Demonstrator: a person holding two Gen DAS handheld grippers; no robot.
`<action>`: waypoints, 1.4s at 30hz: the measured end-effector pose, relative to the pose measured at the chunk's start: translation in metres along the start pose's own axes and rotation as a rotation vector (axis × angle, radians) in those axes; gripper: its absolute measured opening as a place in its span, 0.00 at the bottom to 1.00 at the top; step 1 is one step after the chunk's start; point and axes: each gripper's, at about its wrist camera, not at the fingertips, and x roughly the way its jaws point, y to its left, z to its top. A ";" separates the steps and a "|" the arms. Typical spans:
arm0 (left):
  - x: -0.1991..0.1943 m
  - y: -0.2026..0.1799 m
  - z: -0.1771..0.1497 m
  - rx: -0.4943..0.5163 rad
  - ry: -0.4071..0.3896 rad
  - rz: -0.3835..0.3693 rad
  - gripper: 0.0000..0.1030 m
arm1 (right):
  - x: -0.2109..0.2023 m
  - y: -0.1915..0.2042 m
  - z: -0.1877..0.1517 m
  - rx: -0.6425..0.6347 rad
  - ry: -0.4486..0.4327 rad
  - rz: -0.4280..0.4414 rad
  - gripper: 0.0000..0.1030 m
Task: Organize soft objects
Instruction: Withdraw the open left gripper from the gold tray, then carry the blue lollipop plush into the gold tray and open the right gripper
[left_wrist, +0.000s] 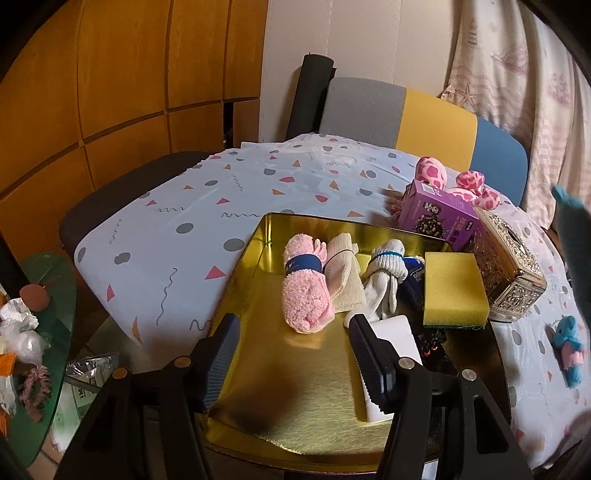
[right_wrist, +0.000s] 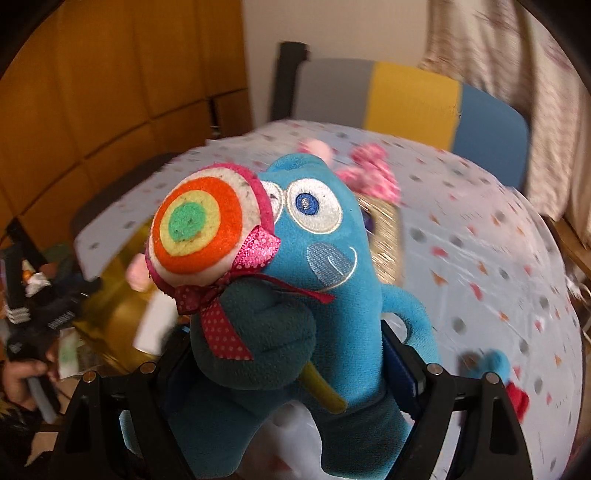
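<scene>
My right hand-held gripper (right_wrist: 291, 365) clamps a blue plush monster (right_wrist: 332, 258) holding a felt lollipop (right_wrist: 201, 236), raised above the tabletop (right_wrist: 480, 258). My left hand-held gripper (left_wrist: 291, 354) hangs half-open and empty over the gold tin (left_wrist: 295, 406), where a pink rolled towel (left_wrist: 304, 288) and yellow sponge (left_wrist: 452, 288) lie.

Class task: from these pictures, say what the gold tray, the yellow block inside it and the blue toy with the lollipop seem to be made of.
Shiny gold rectangular tray: probably brushed metal; fine streaks and mirror-like walls.
Yellow rectangular block: foam sponge, matte and porous, with a dark green scouring layer underneath.
Blue stuffed toy: short-pile plush, stitched eyes; its lollipop looks like felt rings with a satin-like ribbon.
</scene>
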 end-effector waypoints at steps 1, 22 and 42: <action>-0.001 0.001 0.000 -0.002 -0.002 0.002 0.60 | 0.001 0.009 0.004 -0.014 -0.005 0.020 0.85; 0.000 0.042 -0.001 -0.115 0.004 0.079 0.61 | 0.102 0.125 0.088 -0.071 0.044 0.232 0.85; 0.002 0.069 -0.001 -0.198 0.010 0.089 0.62 | 0.204 0.164 0.087 -0.084 0.158 0.299 1.00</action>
